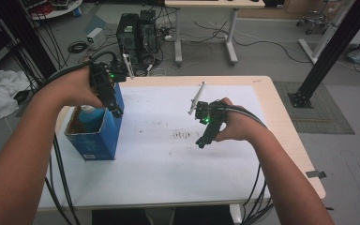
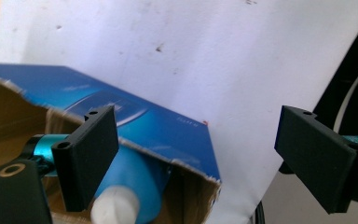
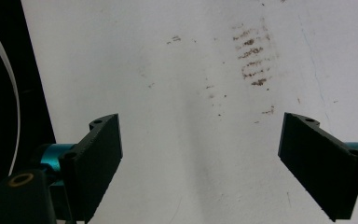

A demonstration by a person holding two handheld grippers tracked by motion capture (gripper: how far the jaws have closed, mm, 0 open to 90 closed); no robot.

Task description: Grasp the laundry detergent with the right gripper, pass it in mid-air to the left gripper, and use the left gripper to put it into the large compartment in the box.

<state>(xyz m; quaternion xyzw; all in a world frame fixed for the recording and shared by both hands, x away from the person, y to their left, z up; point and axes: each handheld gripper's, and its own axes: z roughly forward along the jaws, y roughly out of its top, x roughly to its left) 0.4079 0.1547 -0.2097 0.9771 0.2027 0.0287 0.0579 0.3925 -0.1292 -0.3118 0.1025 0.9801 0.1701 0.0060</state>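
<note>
- Left tongs gape empty over blue carton at bench left; blue tube sits inside.
- Right tongs gape, idle.
- Risk: a tong catching the torn rim, tipping the carton.

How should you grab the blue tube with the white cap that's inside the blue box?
Probably from above: the blue tube with white cap stands in the open-topped blue cardboard box, its walls covering the sides. Grip just below the cap, where the body is round and narrow enough for the jaws.

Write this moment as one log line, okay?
left gripper: open, above blue box | tube: inside box | right gripper: open, empty
</note>
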